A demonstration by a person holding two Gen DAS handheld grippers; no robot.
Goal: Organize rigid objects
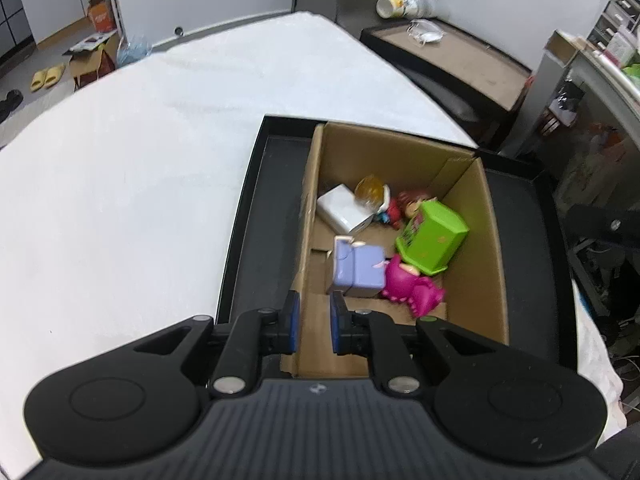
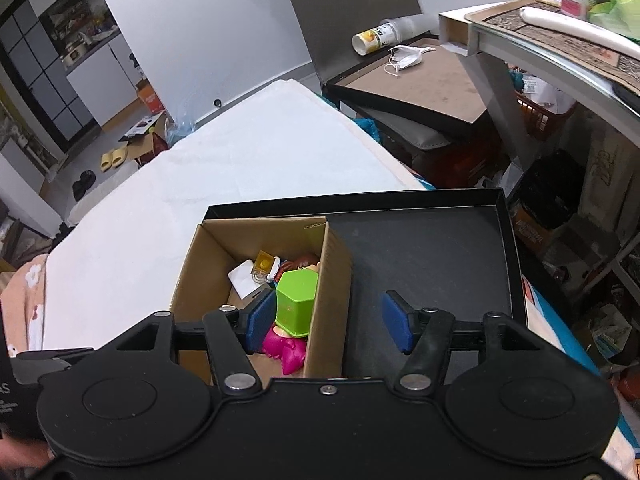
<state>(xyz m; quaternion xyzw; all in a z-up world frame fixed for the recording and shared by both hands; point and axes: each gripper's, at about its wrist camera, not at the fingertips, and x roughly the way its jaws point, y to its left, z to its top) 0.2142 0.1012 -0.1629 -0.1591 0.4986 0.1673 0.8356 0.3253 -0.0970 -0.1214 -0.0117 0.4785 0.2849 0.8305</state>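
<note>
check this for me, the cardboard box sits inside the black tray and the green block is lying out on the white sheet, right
Not quite. The cardboard box does sit inside the black tray, but the green block lies inside that box among the other toys, not on the white sheet. The right wrist view shows it.

White-covered bed (image 1: pixel 140 152) underneath. Directly on it, a black tray (image 1: pixel 256 216) at the near edge. Inside the tray, a cardboard box (image 1: pixel 476 240).

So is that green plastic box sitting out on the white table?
No, the green box lies inside the cardboard box, packed among the other toys, not on the white table.
</note>
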